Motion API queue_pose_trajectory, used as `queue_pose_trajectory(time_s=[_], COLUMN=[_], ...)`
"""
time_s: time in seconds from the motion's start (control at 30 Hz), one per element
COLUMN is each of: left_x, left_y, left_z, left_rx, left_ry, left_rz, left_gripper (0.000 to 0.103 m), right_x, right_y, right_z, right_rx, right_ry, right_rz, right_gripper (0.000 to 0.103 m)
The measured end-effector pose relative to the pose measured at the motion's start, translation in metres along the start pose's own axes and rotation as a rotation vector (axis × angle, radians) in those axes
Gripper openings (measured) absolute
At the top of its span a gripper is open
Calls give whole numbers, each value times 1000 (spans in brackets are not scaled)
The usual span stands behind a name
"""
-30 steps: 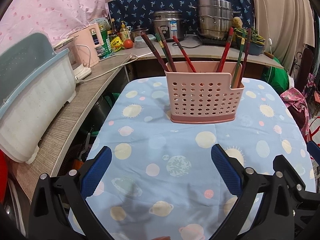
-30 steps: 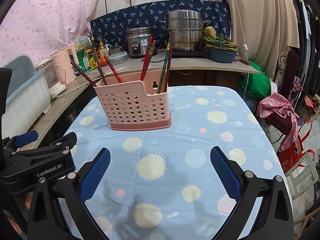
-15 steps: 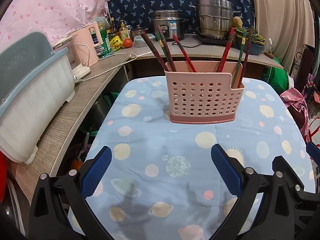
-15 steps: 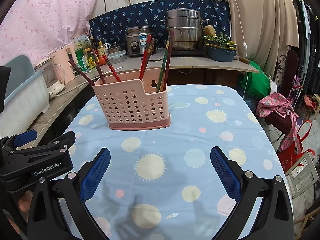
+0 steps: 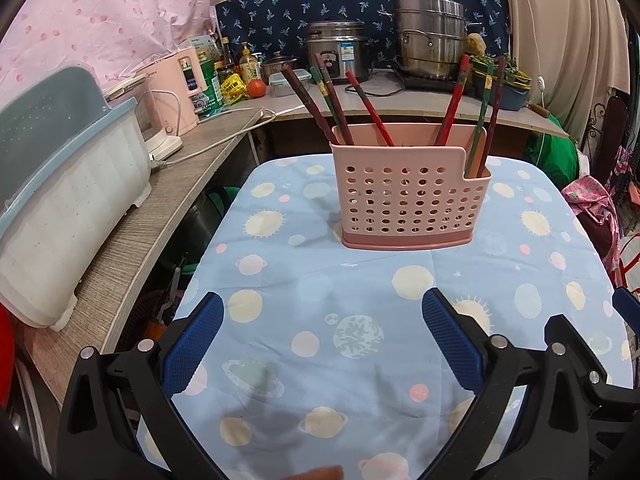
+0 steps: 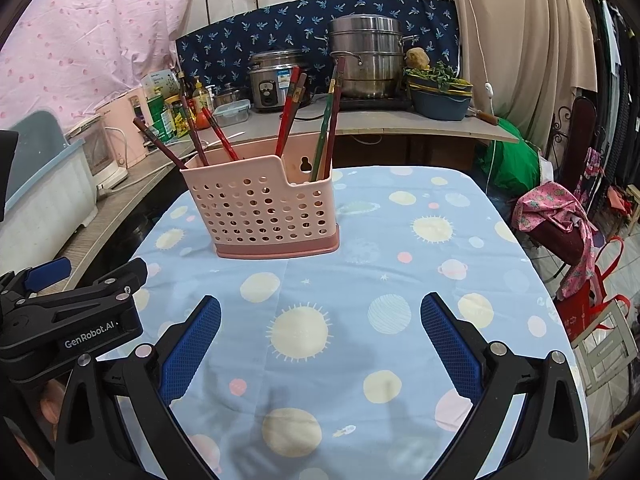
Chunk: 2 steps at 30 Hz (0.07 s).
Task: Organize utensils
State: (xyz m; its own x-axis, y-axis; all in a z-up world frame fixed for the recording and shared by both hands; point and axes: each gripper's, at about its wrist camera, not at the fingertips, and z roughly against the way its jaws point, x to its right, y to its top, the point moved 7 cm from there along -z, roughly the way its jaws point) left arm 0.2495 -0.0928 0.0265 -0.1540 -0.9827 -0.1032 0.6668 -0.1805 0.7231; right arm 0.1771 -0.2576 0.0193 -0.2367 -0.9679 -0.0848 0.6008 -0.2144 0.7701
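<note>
So we judge the sorting to be near its end, or just about to begin a fresh pass: every chopstick we can see stands in the pink basket (image 5: 412,196), and none lies loose on the cloth-covered worktop (image 5: 360,292). Our left tongs (image 5: 324,344) are spread wide and hold nothing, hovering above the cloth well short of the basket; our right tongs (image 6: 320,344) are likewise released and empty, with the left tool's black body beside them in the right view.

The basket sits upright toward the far middle of the worktop. It is thin moulded plastic, perforated with rows of round holes, with a darker pink base tray and a stepped front wall that drops lower at its right end. The chopsticks (image 5: 370,110) are slim lacquered sticks, mostly red with some green, leaning outward in two loose groups, one left and one right (image 5: 486,112).

If regrouping is wanted, the next move calls for a narrow pinch high on one stick, lifting straight up so the light basket does not tip or slide on the soft patterned cloth.
</note>
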Motion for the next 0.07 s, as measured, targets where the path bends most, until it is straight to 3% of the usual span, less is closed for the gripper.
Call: queue_pose_trajectory(time_s=[0.07], left_x=[1], left_y=[0], left_z=[-1], left_rx=[-2], left_ry=[-6], left_rz=[-4], left_gripper=[95], right_x=[0], right_y=[0], right_z=[0], right_rx=[1], right_ry=[-1], right_rz=[1], right_gripper=[96])
